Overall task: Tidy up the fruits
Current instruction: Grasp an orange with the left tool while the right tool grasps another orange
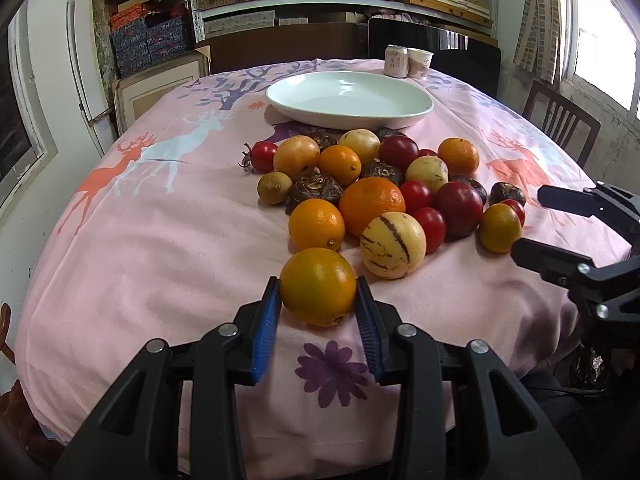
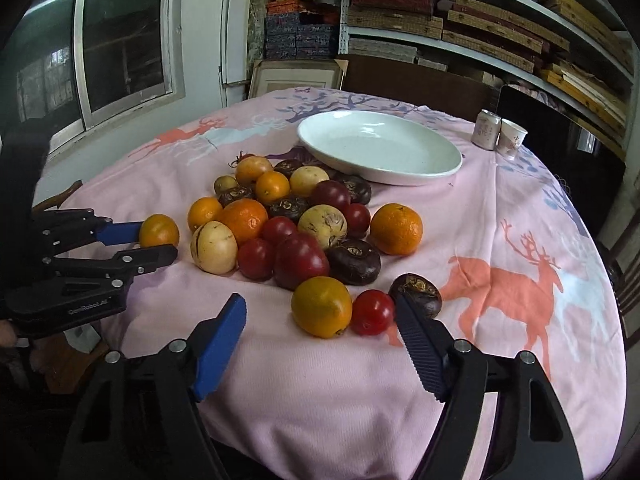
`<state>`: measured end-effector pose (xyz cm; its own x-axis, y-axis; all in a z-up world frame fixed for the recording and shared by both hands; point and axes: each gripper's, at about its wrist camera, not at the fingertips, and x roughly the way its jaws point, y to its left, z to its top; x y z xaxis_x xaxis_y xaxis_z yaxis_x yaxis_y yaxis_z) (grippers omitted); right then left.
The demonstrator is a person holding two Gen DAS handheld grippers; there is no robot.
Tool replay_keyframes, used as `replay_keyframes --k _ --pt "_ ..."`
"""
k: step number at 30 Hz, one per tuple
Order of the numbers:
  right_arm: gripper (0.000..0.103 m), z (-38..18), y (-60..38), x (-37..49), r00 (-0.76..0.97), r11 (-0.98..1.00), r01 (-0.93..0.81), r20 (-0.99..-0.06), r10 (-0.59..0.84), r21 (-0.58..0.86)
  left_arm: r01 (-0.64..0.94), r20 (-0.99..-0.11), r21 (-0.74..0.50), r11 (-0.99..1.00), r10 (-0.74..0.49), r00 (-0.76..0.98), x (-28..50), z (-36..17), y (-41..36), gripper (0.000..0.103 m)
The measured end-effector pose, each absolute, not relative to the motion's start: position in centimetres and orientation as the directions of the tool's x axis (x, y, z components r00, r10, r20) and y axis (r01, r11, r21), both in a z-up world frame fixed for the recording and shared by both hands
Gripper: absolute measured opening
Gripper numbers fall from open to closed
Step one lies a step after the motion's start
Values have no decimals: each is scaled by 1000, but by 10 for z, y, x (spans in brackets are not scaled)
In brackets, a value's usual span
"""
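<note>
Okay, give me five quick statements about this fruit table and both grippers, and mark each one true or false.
1. The left gripper has an orange between its fingers. True.
2. The white plate already holds several fruits. False: it is empty, and all the fruit lies on the pink tablecloth.
3. The right gripper is shut on a tomato. False: it is open, with an orange and a tomato lying between its fingers.
4. A can and a paper cup stand side by side beyond the plate. True.
5. The fruit pile sits on the far side of the plate from the grippers. False: it lies on the near side.
</note>
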<state>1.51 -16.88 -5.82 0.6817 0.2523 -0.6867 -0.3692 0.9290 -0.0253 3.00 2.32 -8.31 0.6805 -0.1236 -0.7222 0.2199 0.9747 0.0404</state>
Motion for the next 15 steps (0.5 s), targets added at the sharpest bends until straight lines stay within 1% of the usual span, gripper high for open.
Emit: replay_keyframes --k 4,6,9,12,13,15 --pt "77 -65 -167 26 671 925 -378 -698 248 -34 222 -724 37 974 -128 678 31 -83 25 36" --pt "73 -67 -163 29 665 922 -386 -706 243 -46 223 -725 35 974 -129 677 32 -84 25 36" --pt "70 -70 -155 31 673 916 -390 -709 212 -96 223 -727 30 974 -132 674 32 -84 25 36" --pt "61 -72 -152 32 678 907 -394 -714 177 -149 225 -729 27 974 -135 671 32 -85 26 36" --pt "56 -73 -152 32 682 900 -398 -714 161 -177 226 -729 24 974 -137 670 32 -84 27 36" --pt "56 -73 -151 30 684 873 -432 -713 153 -227 225 -728 25 974 -137 672 32 -84 28 36"
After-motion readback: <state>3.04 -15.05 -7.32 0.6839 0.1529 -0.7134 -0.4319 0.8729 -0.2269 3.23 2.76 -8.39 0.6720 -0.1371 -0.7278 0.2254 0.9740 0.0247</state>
